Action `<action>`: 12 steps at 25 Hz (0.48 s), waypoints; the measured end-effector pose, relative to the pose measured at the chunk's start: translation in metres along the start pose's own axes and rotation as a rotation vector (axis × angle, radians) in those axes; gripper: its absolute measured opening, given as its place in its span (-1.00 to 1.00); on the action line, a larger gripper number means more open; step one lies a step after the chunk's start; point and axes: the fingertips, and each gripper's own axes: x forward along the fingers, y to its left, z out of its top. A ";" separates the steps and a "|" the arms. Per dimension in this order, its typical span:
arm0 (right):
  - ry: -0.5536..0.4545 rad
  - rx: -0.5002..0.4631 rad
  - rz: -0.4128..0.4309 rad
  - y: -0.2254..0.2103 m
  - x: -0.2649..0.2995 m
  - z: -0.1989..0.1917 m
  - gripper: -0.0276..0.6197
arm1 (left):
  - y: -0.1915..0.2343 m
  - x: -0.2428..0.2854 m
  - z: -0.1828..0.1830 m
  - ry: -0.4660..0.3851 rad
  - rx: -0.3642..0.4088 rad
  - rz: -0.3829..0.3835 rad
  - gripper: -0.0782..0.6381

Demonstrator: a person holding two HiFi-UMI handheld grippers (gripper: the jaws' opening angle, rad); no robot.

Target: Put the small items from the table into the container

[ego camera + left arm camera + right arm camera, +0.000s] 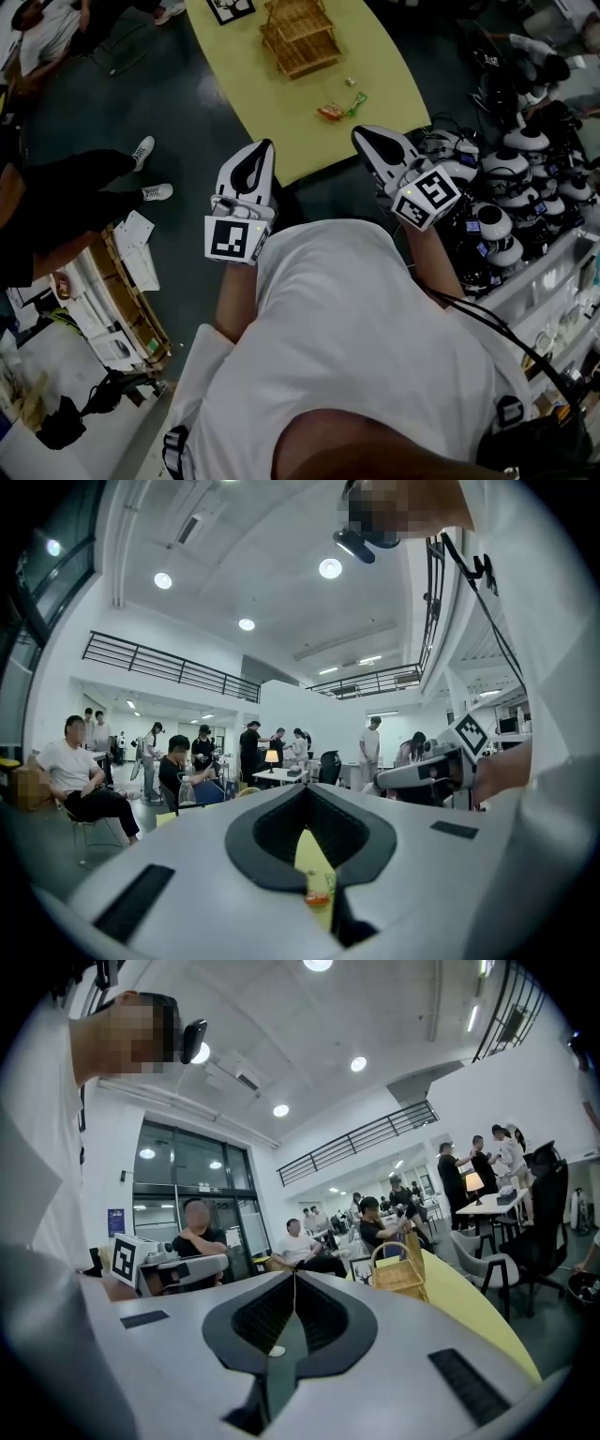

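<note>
**A:** Hovering at the near edge of the yellow desk (281,122), both claws are carrying nothing. The left claw (265,146) and the right claw (362,134) are each holding their tips pressed together.

**B:** Where are the small items lying?

**A:** An orange packet (329,112) is lying on the desk ahead of the right claw, with a green strip (357,100) touching it. A tiny pale piece (352,82) is sitting just beyond them. The wicker basket (302,58) is standing farther up the desk, well apart from both claws.

**B:** How are you expecting them to handle?

**A:** I'm guessing the packet is light and crinkly, soft enough to crush and slick enough to slide away. I'm thinking of pinching it across its narrow middle, with the tips low to the desk. The pale piece is looking too small to judge. It is probably hard and may roll or skip out, so I'm planning a gentle squeeze square across it.

**B:** And the basket?

**A:** It's looking stiff and open-topped, so I'm expecting a plain drop inside to do.
</note>
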 end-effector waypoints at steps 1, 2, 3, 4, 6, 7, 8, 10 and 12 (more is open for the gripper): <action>-0.001 0.002 -0.009 -0.003 0.007 0.001 -0.86 | 0.007 0.004 0.000 0.000 0.002 -0.013 -0.76; -0.001 0.004 -0.019 -0.005 0.015 0.002 -0.86 | 0.014 0.009 -0.001 0.000 0.003 -0.025 -0.76; -0.001 0.006 -0.029 -0.007 0.023 0.004 -0.86 | 0.022 0.013 -0.001 -0.001 0.005 -0.037 -0.76; -0.001 0.007 -0.040 -0.008 0.031 0.005 -0.86 | 0.031 0.016 -0.001 -0.001 0.007 -0.049 -0.76; 0.000 0.008 -0.062 -0.010 0.048 0.007 -0.86 | 0.049 0.022 -0.002 -0.001 0.012 -0.075 -0.76; 0.002 0.011 -0.074 -0.010 0.056 0.007 -0.86 | 0.057 0.024 -0.003 0.006 0.005 -0.089 -0.76; 0.004 0.015 -0.087 -0.011 0.064 0.007 -0.86 | 0.064 0.026 -0.003 0.020 -0.011 -0.102 -0.76; 0.005 0.023 -0.111 -0.013 0.079 0.006 -0.86 | 0.077 0.031 -0.004 0.052 -0.045 -0.126 -0.76; 0.004 0.026 -0.133 -0.015 0.091 0.005 -0.86 | 0.089 0.036 -0.007 0.060 -0.053 -0.152 -0.76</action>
